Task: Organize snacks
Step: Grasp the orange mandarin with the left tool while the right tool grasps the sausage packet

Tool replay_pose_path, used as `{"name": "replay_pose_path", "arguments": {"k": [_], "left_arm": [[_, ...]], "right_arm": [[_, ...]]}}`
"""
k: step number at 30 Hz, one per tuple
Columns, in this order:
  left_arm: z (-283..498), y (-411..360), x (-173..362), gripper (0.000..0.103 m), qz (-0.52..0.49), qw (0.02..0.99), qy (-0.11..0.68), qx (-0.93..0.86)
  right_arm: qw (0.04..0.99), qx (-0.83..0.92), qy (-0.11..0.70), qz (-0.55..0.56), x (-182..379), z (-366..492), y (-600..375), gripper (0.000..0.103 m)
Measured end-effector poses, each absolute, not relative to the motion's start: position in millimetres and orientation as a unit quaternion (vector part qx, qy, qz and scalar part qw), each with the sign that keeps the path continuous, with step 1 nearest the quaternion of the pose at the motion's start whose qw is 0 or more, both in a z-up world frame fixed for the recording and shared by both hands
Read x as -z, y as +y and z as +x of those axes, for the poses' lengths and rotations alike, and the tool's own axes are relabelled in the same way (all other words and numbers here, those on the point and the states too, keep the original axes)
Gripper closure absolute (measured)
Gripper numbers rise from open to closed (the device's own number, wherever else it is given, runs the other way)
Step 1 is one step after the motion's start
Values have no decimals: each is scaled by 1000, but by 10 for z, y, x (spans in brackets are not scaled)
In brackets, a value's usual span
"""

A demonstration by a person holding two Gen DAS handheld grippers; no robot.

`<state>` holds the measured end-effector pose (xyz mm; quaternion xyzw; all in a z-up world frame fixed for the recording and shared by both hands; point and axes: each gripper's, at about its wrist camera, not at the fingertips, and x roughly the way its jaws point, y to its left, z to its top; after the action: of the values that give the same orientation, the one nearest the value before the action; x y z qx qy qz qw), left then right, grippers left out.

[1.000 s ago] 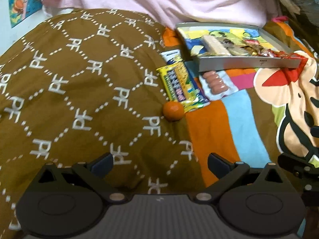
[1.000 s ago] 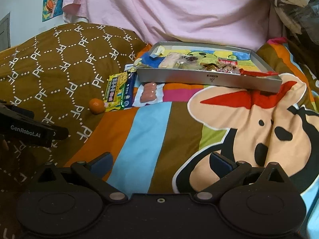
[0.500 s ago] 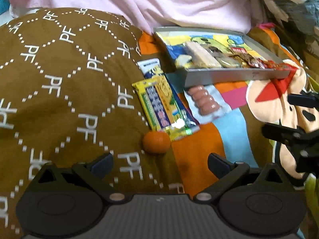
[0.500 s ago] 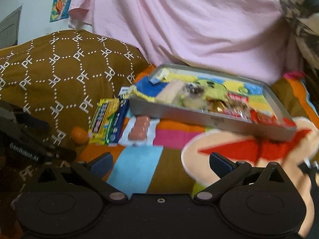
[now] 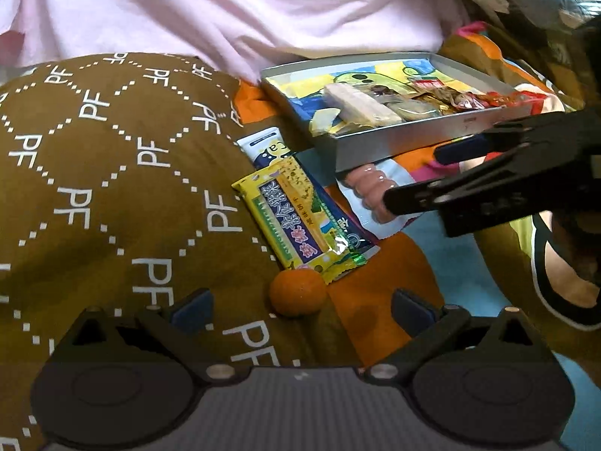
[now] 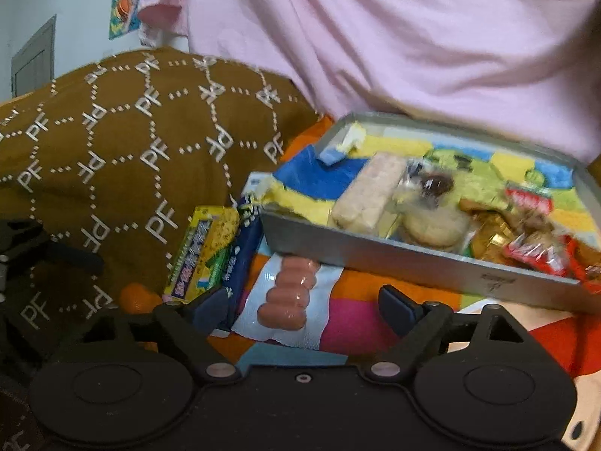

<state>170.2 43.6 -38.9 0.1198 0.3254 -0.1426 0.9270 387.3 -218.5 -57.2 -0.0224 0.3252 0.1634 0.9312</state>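
— Since the job is sorting snacks into the grey tray (image 6: 420,259), why are some lying outside it?

— My guess is they are the ones left to gather. Loose on the bedspread (image 5: 379,300), left of centre in the left wrist view, lie a yellow snack packet (image 5: 296,218), a blue-and-white packet (image 5: 263,148) partly tucked under it, a pack of small sausages (image 5: 370,195) pushed against the tray's near wall, and a small orange (image 5: 298,293) at the edge of the brown blanket (image 5: 112,188). The tray itself, upper right of that frame, already holds a pale bar (image 5: 360,107) and several wrappers.

— Are the hands holding anything?

— No. The left gripper (image 5: 300,310) has its jaws spread wide and empty, low in the frame; the orange sits just ahead of the gap, roughly centred between the fingers. The right gripper (image 6: 302,306) is likewise released and empty.

— And what faces the right one?

— The sausage pack (image 6: 289,297) lies bottom centre of the right wrist view, between the two fingertips and a little toward the left finger. It appears untouched, though the picture is blurred. I'd say each hand is lined up on its own item.
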Motion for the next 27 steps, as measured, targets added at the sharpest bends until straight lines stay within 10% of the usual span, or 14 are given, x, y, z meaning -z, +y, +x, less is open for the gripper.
{"name": "replay_pose_path", "arguments": {"k": [27], "left_arm": [[1852,562,401,21,46,926,342,154]], "right_arm": [[922,-144,351,-73,833,4236,-2159,60]]}}
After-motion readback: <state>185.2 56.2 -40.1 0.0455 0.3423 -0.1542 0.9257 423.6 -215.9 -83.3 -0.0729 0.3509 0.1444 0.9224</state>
